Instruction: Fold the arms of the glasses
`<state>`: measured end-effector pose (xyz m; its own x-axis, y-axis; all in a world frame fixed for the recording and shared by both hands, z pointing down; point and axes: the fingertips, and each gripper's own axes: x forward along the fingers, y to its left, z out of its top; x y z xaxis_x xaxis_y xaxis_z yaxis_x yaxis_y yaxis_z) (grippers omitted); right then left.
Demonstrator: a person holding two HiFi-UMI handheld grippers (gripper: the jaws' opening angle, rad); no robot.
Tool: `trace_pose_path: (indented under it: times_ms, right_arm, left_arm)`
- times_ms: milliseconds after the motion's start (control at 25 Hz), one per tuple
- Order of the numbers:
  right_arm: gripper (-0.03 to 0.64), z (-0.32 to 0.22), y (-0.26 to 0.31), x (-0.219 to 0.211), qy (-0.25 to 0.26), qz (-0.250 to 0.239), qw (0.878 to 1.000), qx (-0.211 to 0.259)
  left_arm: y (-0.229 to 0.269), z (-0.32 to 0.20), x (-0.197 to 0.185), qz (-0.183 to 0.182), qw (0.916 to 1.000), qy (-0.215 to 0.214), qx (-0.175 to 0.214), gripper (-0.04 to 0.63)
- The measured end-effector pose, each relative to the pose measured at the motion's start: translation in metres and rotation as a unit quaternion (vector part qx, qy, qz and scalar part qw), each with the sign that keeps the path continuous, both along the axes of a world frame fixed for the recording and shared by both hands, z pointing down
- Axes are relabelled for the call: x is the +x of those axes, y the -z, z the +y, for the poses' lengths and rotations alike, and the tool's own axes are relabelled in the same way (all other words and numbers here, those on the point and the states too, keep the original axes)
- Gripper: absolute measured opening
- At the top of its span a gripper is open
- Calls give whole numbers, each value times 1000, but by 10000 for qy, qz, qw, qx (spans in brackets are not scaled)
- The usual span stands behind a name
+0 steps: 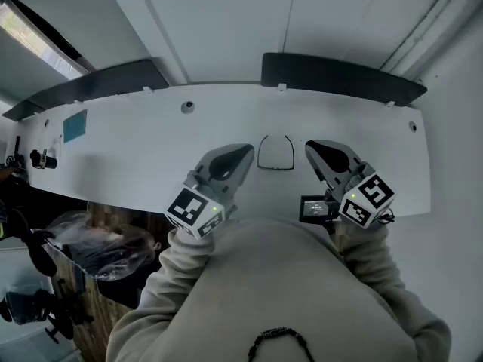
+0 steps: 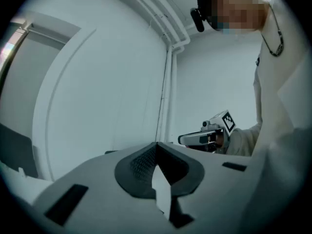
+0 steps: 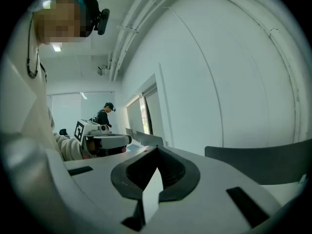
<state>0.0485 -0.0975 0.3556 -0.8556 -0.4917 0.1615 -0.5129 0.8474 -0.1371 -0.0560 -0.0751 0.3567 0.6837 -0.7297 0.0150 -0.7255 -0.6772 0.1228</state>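
Two claws closed, empty, L gripper (image 1: 241, 151) & R gripper (image 1: 311, 148) flanking glasses (image 1: 275, 167), white table (image 1: 136, 149)

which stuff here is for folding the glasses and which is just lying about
For the job: glasses, left tool, right tool (both shut, empty).
Lying about: teal card, small black object at far left, clear plastic bag lower left.

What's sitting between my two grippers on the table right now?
The glasses lie on the white table, between the left gripper and the right gripper. Nothing else is in that stretch. The head view shows this.
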Motion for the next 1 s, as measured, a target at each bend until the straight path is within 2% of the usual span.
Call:
trace_pose_path:
  times_ms: [240, 600, 800, 1000]
  right_arm:
    - [18, -3, 0, -9, 77, -33, 9999, -73]
    - [20, -7, -2, -11, 100, -72, 9999, -119]
    - [20, -13, -1, -6, -7, -104, 9999, -121]
    - [20, -17, -5, -4, -27, 14, 9999, -130]
  left_arm:
    - [-3, -6, -3, -13, 9999, 119, -72, 4]
    - [-1, -9, -1, 184, 9997, -162, -62, 5]
    - [-3, -16, 4, 39, 9999, -109, -28, 3]
    - [-3, -17, 8, 113, 9997, -226, -41, 4]
